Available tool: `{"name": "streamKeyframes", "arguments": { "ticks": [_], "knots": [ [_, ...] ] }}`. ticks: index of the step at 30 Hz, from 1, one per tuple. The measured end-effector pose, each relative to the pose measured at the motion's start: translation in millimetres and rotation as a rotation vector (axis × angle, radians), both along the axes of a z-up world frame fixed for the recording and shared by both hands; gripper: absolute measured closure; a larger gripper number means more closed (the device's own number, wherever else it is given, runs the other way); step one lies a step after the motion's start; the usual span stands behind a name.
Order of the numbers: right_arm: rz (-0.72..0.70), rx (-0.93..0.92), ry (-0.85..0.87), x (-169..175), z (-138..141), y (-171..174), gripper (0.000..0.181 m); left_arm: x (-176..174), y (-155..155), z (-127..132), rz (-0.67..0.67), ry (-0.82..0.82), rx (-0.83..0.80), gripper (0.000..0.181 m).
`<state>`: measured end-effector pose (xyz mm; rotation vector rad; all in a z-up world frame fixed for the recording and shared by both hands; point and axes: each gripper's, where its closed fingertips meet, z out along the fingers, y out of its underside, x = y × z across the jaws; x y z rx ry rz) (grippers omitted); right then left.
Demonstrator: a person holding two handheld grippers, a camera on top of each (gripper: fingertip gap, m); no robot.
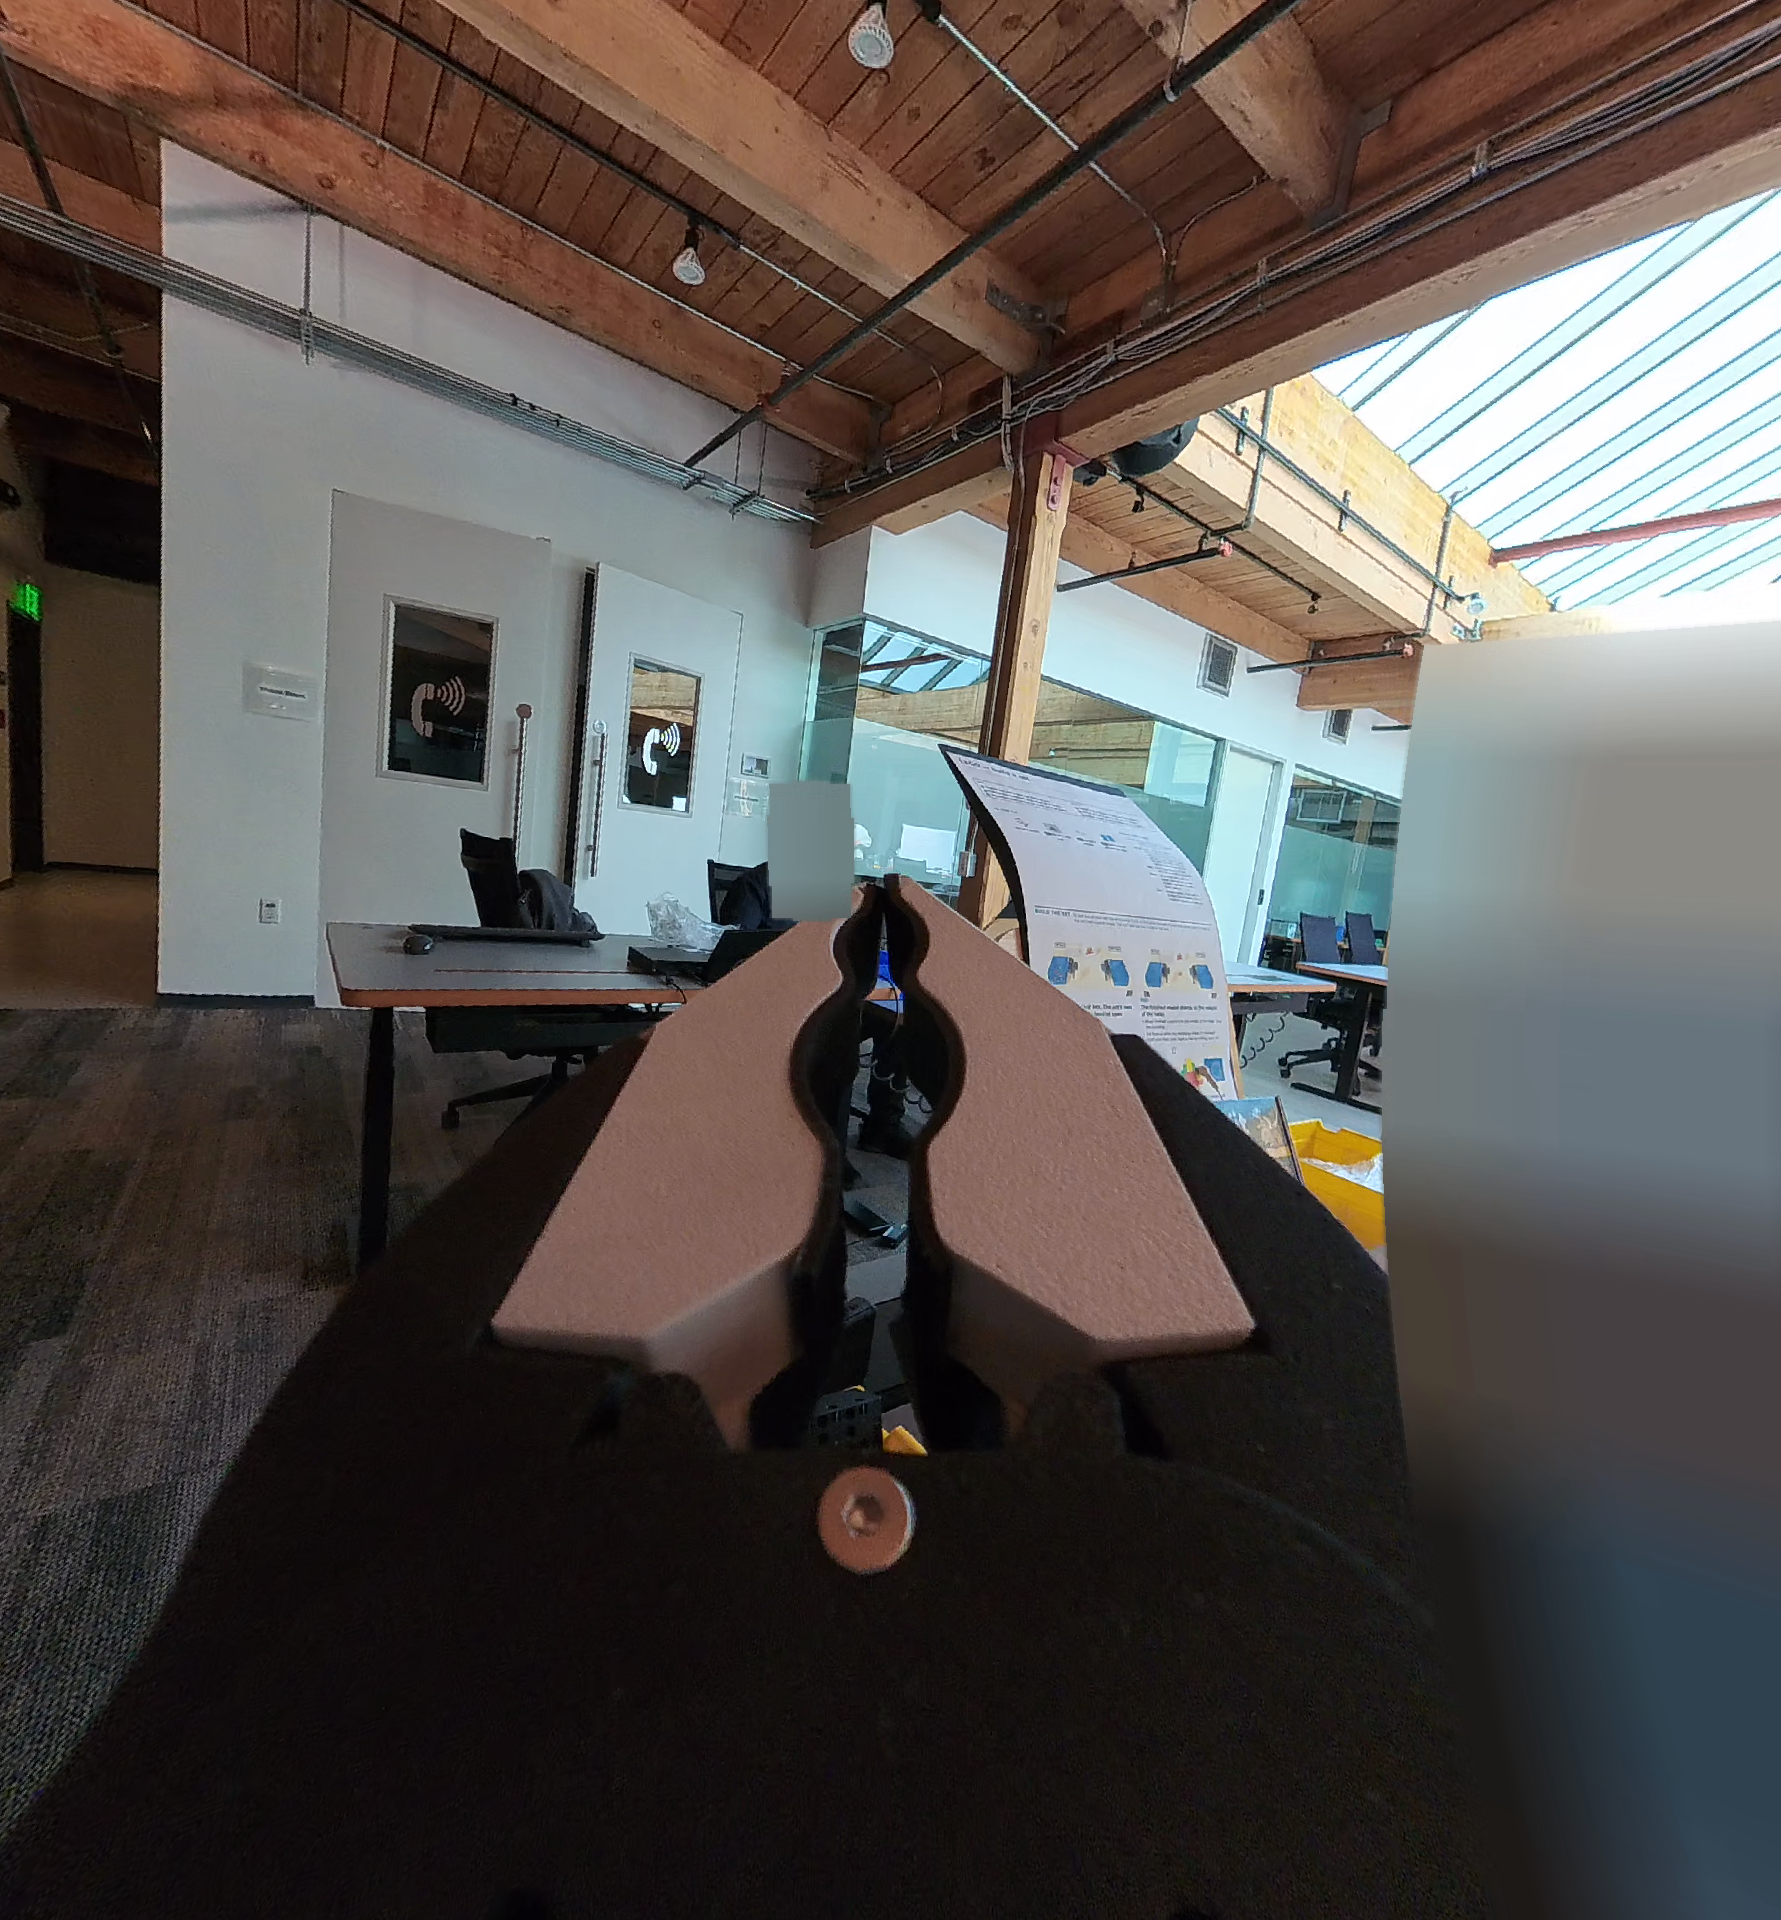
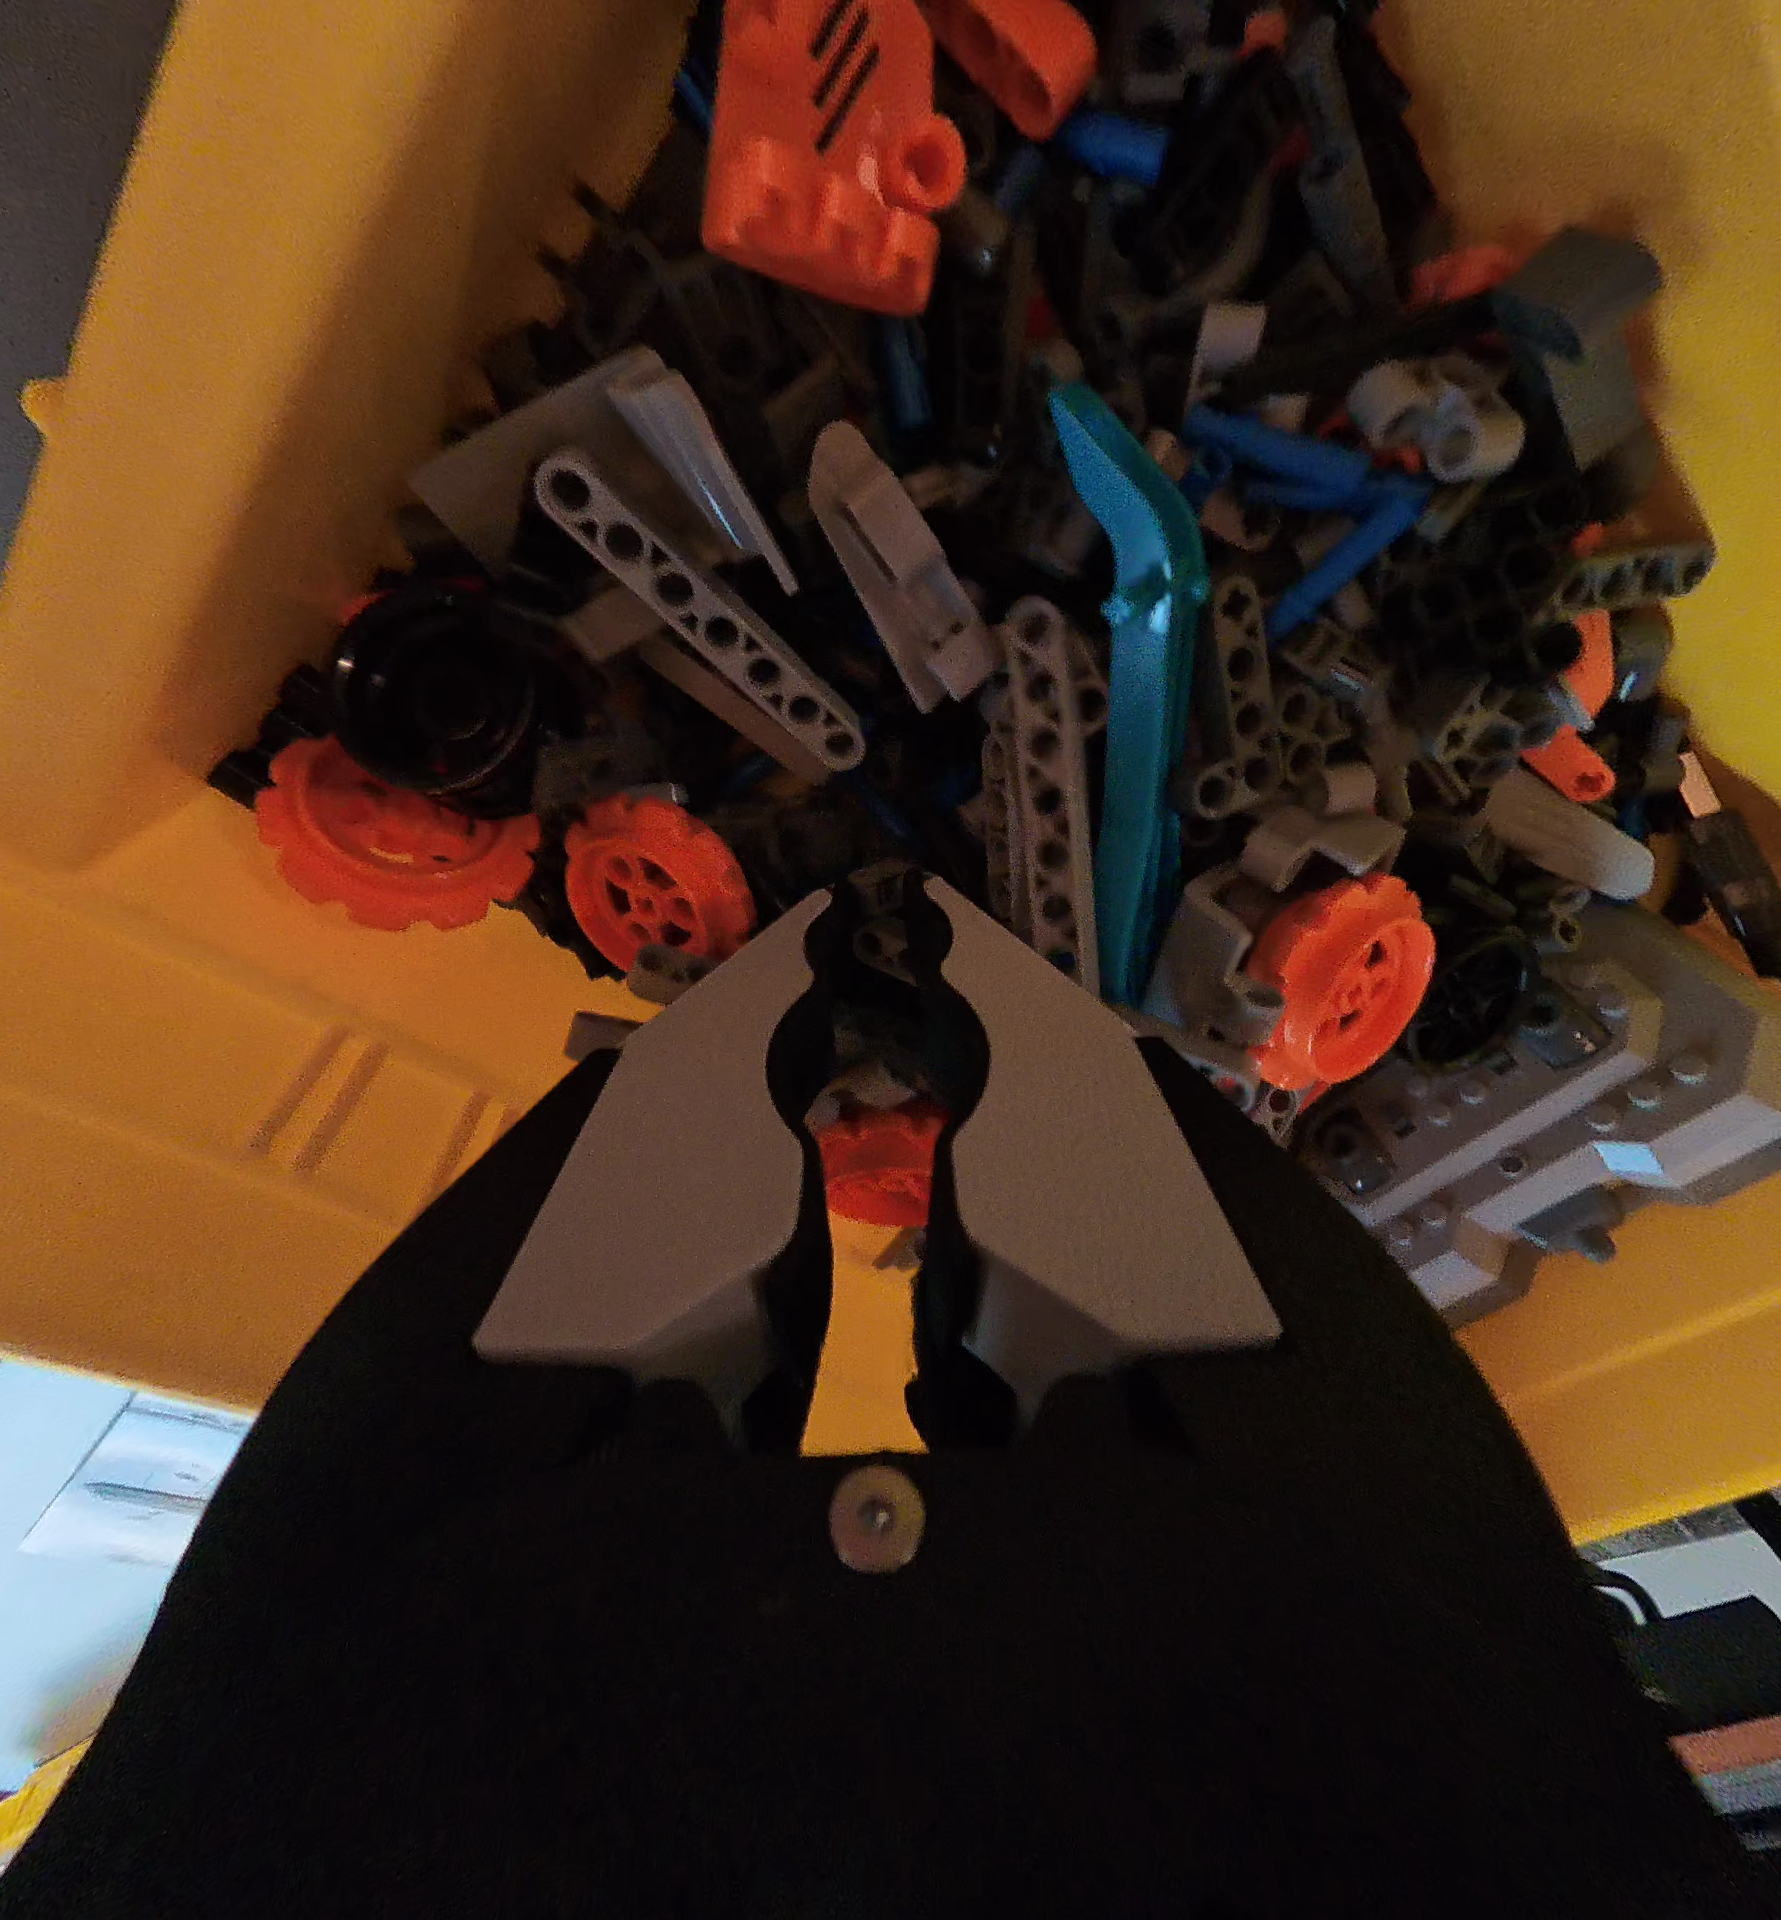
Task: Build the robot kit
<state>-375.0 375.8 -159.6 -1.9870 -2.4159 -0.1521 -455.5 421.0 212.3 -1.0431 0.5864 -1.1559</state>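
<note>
Jaws: R gripper (image 2: 884, 896) on dk-grey connector (image 2: 882, 935)

A large blurred patch (image 1: 1613, 1247) hides the right of the left wrist view, the yellow bin (image 2: 242, 416) runs past the frame edges in the right wrist view, and the small dark piece (image 2: 888, 935) at the right claw (image 2: 886, 883) tips is too dim to identify.

A desk (image 1: 512, 971) stands before a white wall with two doors (image 1: 439, 691), each bearing a phone symbol. On the desk lie a keyboard (image 1: 501, 933) and a mouse (image 1: 418, 943); behind it stands a black office chair (image 1: 496, 883). Right of the desk a curved printed sheet (image 1: 1125, 914) rises near a wooden post (image 1: 1021, 665).
</note>
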Motion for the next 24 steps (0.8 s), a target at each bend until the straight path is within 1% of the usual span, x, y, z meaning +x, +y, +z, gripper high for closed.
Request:
{"name": "streamKeyframes", "arguments": {
  "ticks": [3, 5, 7, 11, 13, 15, 19, 22, 24],
  "knots": [
    [-0.033, 0.011, 0.003, 6, 3, 7, 0.172, 1, -1, 0, -0.002, 0.001, 0.002, 0.181],
    [-0.050, 0.034, -0.027, 14, 2, 13, 0.171, 1, -1, 0, 0.000, 0.002, 0.003, 0.181],
    [-0.067, 0.028, -0.025, 17, 2, 13, 0.170, 1, -1, 0, -0.004, 0.001, 0.001, 0.181],
    [-0.064, -0.019, 0.074, 3, 14, 1, 0.161, 0, -1, 0, -0.003, -0.001, 0.002, 0.181],
    [-0.012, -0.056, 0.120, -5, 21, -10, 0.150, -2, -2, 1, -0.004, -0.007, 0.004, 0.181],
    [0.039, -0.111, 0.128, -7, 24, -25, 0.148, -3, -2, 2, -0.003, -0.012, 0.006, 0.181],
    [0.052, -0.214, 0.095, -8, 12, -44, 0.147, -3, -2, 2, -0.002, -0.014, 0.008, 0.181],
    [0.065, -0.212, 0.037, -6, -2, -44, 0.146, -2, -2, 2, -0.006, -0.011, 0.006, 0.181],
    [0.063, -0.226, 0.001, -3, -8, -46, 0.151, -1, -2, 1, -0.009, -0.010, 0.006, 0.181]
  ]
}}
